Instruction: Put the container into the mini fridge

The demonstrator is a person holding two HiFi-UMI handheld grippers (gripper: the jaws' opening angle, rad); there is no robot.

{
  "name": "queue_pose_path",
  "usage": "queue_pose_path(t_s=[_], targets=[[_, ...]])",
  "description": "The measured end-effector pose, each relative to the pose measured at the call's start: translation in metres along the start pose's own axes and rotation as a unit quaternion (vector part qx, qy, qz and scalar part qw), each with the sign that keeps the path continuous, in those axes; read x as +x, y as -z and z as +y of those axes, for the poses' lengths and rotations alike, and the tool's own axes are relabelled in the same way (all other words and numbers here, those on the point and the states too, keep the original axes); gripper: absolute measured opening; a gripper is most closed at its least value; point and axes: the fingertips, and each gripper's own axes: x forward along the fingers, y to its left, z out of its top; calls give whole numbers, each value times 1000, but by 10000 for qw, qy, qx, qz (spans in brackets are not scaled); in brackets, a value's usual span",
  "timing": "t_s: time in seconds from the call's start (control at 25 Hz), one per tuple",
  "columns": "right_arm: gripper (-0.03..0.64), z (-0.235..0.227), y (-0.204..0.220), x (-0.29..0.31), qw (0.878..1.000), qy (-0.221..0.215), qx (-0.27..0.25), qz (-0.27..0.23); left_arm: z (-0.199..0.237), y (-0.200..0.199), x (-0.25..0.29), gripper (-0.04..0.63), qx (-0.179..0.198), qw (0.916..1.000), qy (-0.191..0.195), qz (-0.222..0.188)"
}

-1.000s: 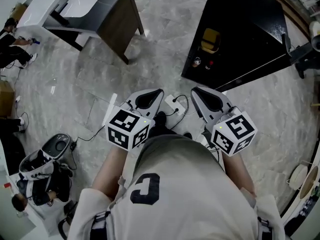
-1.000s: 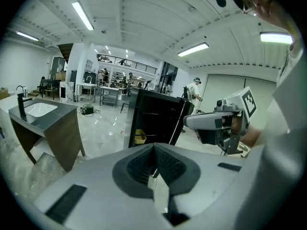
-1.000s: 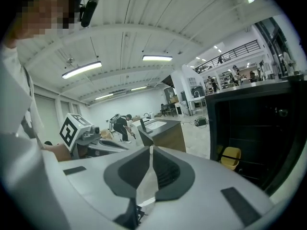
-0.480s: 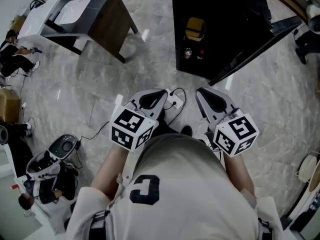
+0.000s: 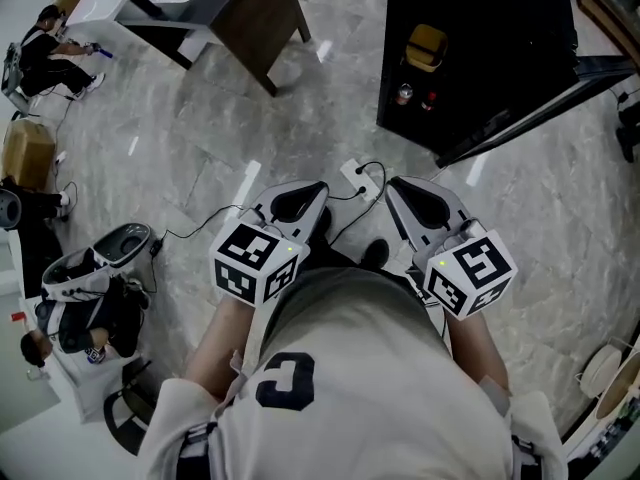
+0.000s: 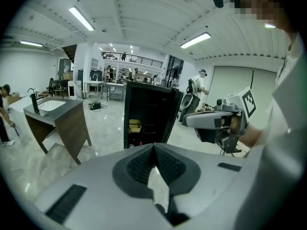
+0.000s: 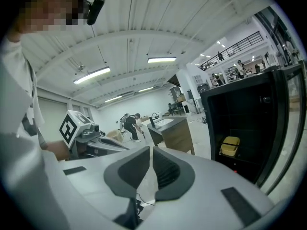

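Left gripper (image 5: 298, 198) and right gripper (image 5: 412, 198) are both closed and empty (held at the waist). The yellow container (image 5: 425, 46) sits ahead inside the mini fridge (image 5: 500, 28), nearer the right.

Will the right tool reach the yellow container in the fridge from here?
Probably not yet: the right tool sits close to the person's body, with bare floor between it and the fridge. The door is open, so nothing blocks the yellow container.

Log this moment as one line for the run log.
left gripper: shut, empty | right gripper: shut, empty | yellow container: on a shelf in the fridge | mini fridge: door open
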Motion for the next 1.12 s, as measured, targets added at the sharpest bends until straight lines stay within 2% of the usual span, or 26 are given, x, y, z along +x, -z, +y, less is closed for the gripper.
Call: queue_pose_path(t_s=[0.24,0.52,0.68,0.84,1.12], targets=[[44,23,-3,20,9999,62,-116,23,24,3,-19,54,8,9998,102,-157],[44,59,-13,86,9993,122,-329,101,93,1,-42,54,-197,9988,254,-371],[44,67,-28,113,9990,224,-395,27,123,-10,-46,54,-140,9983,385,-424],[37,64,-35,124,9977,450,-502,-1,132,-17,-41,54,-26,9974,579,-434],[34,56,-38,124,9968,579,-551,-10,133,-30,-29,54,93,9961,742,-472]])
